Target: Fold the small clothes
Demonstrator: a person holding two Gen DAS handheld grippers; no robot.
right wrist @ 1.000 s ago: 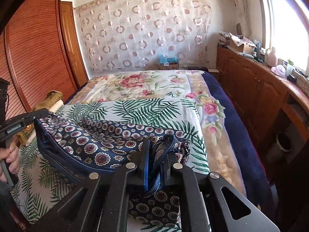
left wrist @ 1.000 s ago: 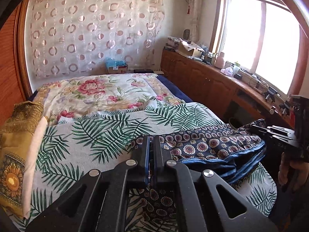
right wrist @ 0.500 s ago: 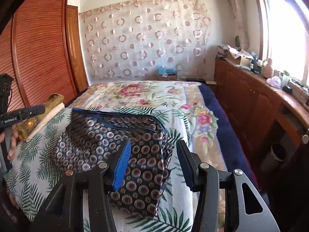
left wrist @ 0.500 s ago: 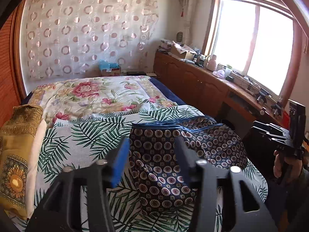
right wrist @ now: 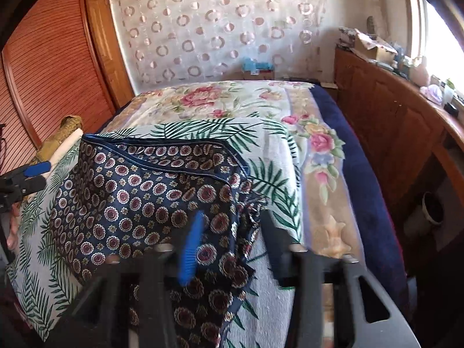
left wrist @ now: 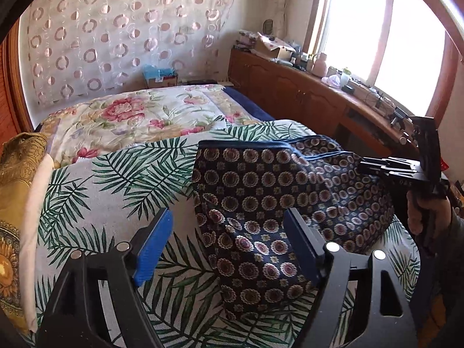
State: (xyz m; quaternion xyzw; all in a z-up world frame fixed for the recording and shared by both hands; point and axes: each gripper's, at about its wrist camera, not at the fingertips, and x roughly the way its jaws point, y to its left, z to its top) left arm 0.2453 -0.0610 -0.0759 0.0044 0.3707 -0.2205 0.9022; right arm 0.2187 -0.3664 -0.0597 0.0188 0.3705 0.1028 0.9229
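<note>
Fingers [left wrist: 153,243] apart over flat navy shorts [left wrist: 261,203], waistband away.

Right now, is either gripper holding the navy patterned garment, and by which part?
Nothing is held. The left gripper is open over the garment; the right gripper is closing around its near corner, not visibly pinching it.
</note>
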